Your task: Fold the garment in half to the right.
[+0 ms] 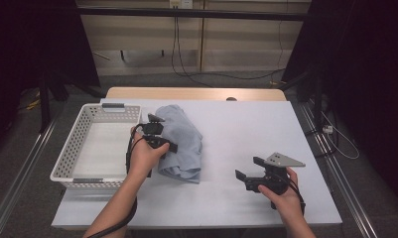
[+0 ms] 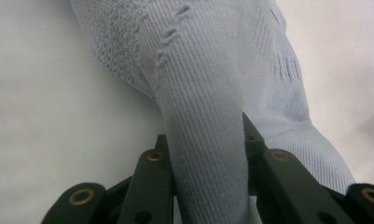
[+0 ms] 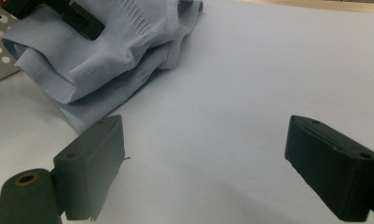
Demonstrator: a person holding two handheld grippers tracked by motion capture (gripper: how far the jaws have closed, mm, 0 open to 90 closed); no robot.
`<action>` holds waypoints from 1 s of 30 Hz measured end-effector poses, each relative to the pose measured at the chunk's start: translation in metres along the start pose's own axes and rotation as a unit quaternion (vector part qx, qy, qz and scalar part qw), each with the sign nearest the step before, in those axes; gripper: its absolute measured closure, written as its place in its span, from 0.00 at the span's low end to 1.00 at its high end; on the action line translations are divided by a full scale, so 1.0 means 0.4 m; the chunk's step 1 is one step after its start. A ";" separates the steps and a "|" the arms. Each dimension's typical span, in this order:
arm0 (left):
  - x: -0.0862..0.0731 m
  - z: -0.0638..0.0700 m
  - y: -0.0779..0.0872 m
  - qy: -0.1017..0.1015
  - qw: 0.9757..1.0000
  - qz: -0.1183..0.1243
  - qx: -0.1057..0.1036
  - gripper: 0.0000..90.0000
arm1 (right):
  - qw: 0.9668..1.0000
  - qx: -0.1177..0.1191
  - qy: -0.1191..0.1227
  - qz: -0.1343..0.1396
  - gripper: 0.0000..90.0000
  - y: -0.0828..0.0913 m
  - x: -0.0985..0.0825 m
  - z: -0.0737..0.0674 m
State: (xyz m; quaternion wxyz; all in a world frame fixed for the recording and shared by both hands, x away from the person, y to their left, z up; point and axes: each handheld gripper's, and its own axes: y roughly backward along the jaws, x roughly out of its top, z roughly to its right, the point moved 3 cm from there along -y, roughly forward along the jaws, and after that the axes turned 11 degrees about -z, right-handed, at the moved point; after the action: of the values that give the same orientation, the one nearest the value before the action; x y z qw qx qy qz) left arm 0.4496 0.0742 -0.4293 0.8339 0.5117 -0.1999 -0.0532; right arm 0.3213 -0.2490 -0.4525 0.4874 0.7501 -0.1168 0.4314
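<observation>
One counter (image 1: 246, 148): white, bearing everything.
Basket (image 1: 77, 148): white, perforated, left.
Garment (image 1: 184, 144): pale blue knit beside basket; likely light, limp; best pinched at a fold.
Left gripper (image 1: 159, 136): clenched on garment.
Right gripper (image 1: 246, 168): released, apart.

— What is seen between the black jaws?
— A fold of pale blue ribbed garment (image 2: 208, 140) is pinched by the left gripper (image 2: 205, 158) and drawn up toward the camera.
— And beneath it?
— The white table surface (image 2: 49, 116) is seen at both sides.
</observation>
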 end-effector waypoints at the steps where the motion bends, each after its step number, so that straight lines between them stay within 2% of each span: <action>1: 0.004 -0.001 0.003 0.002 1.000 -0.001 -0.004 0.81 | 1.000 0.000 0.000 0.000 0.13 0.000 0.001 0.000; 16: 0.047 -0.014 0.038 -0.016 0.999 -0.023 0.015 0.81 | 1.000 0.002 0.003 0.002 0.12 -0.002 0.005 -0.003; 24: 0.073 -0.018 0.074 -0.023 0.999 -0.027 0.030 0.81 | 1.000 0.004 0.001 0.004 0.12 0.001 0.006 -0.002; 25: 0.076 -0.021 0.079 -0.029 0.999 -0.027 0.032 0.81 | 1.000 0.004 0.000 0.004 0.13 0.001 0.006 -0.002; 30: 0.089 -0.030 0.098 -0.027 0.999 -0.027 0.036 0.81 | 1.000 0.007 -0.001 0.005 0.12 0.002 0.006 -0.003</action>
State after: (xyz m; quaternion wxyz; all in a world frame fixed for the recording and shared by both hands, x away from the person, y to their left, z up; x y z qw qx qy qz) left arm 0.4824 0.0920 -0.3898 0.8074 0.5453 -0.2096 -0.0824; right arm 0.3218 -0.2478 -0.4501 0.4794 0.7537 -0.1183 0.4338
